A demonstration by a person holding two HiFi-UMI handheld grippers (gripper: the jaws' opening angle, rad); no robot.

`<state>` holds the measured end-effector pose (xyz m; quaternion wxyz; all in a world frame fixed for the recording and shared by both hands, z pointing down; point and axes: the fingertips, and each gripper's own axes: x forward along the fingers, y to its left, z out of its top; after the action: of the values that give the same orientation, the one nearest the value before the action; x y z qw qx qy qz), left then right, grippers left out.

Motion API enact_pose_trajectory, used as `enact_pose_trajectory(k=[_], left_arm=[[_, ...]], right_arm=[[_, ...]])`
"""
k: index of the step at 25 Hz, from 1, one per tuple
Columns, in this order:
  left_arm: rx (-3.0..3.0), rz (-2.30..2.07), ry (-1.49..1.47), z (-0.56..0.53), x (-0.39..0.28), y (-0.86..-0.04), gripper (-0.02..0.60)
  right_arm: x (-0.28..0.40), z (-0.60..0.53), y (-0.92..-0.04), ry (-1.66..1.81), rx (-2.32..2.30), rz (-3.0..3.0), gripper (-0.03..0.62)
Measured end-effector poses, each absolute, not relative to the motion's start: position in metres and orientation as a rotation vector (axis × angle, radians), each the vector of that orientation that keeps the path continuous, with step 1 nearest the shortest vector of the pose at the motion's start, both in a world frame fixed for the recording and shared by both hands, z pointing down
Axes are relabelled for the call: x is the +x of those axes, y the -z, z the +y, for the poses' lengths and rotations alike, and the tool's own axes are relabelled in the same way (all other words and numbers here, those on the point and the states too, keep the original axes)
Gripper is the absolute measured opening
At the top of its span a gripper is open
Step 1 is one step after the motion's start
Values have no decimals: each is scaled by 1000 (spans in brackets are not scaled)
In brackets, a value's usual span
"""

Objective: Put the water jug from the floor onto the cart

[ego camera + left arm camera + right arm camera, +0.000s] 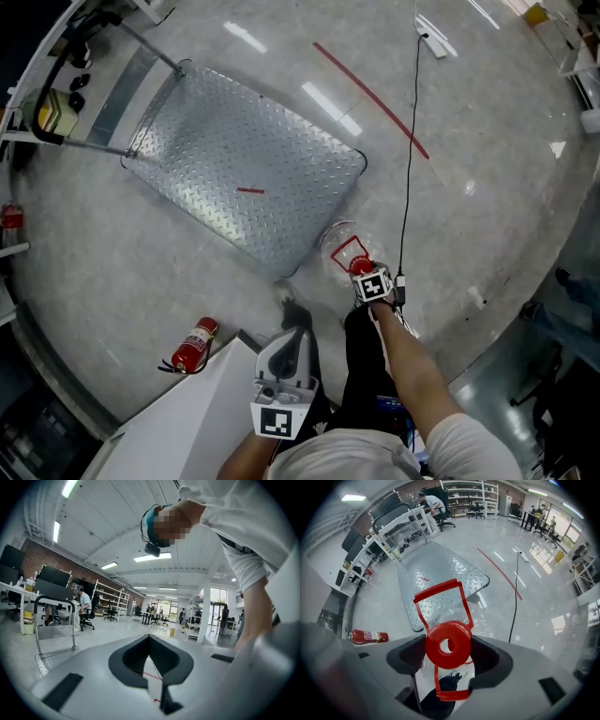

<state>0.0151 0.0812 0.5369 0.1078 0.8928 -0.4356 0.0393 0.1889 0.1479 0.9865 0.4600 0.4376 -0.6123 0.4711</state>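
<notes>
Saw the water jug (341,246) upright on the floor, just beside the cart (234,141). Held the right gripper (448,648) wide open around its red cap (460,637). Held the left gripper (150,639) closed, empty.

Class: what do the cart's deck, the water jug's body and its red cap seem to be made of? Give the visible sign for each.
Cart's deck: metal, likely steel or aluminium; silvery sheen with a raised tread pattern.
Water jug's body: probably clear plastic; it is see-through with faint glints.
Red cap: looks like opaque, glossy moulded plastic, evenly coloured.
</notes>
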Motion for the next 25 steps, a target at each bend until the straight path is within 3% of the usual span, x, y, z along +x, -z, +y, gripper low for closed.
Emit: enact_pose_trajectory(k=[12, 25], left_arm=[[2611, -1331, -81, 75, 1, -532, 3], [2629, -1445, 121, 55, -29, -464, 3]], right_arm=[[175, 151, -961, -1101, 1036, -1507, 293], [149, 158, -846, -1050, 899, -1538, 293]])
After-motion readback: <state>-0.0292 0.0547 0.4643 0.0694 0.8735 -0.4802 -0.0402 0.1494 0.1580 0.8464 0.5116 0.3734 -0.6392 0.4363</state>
